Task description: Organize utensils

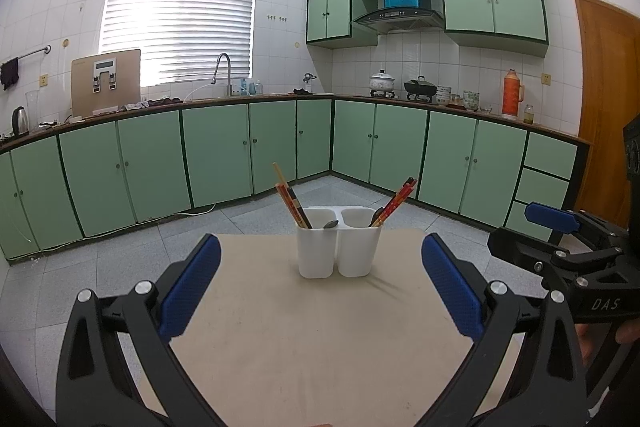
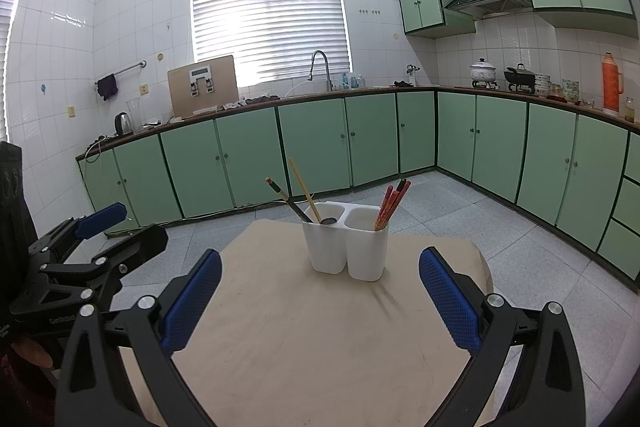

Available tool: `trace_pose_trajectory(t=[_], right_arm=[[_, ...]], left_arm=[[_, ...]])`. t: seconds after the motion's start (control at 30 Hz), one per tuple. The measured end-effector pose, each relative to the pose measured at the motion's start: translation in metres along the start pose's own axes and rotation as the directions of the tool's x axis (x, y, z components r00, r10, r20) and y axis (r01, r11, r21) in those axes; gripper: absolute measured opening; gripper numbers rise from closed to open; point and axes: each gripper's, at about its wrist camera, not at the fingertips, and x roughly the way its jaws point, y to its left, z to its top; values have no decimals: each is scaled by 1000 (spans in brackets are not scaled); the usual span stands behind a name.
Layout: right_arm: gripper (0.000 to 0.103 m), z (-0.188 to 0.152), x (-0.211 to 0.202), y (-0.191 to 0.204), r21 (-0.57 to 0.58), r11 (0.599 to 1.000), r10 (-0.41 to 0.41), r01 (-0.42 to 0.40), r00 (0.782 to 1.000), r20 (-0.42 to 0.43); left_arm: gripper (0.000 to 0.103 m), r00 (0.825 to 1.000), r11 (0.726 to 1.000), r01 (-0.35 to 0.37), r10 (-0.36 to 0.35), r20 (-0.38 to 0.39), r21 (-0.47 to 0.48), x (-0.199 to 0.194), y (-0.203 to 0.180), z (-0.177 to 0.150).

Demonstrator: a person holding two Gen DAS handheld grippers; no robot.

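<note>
Left wrist fisheye is showing the white plastic two-compartment utensil holder (image 1: 339, 243) standing upright toward the far end of the bare beige table (image 1: 320, 339), straight ahead of the left hand-held gripper (image 1: 320, 291), whose ribbed blue pads are spreading wide and gripping nothing. In the holder's left compartment, red-and-dark chopsticks (image 1: 292, 201) are leaning left beside a metal spoon (image 1: 331, 224); in its right compartment, a bundle of red chopsticks (image 1: 396, 201) is leaning right, long axes steeply tilted. The right hand-held gripper (image 2: 320, 291) is likewise hanging wide open and empty, facing the holder from slightly to its left. Both seem about equally near.
</note>
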Motion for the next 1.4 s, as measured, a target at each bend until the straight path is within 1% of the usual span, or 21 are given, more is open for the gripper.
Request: trace_pose_trajectory(t=[1.4], right_arm=[[97, -1, 1, 0, -2, 1000, -1, 1, 1000, -1]], left_arm=[[97, 1000, 1000, -5, 5, 3, -1, 1, 3, -1]])
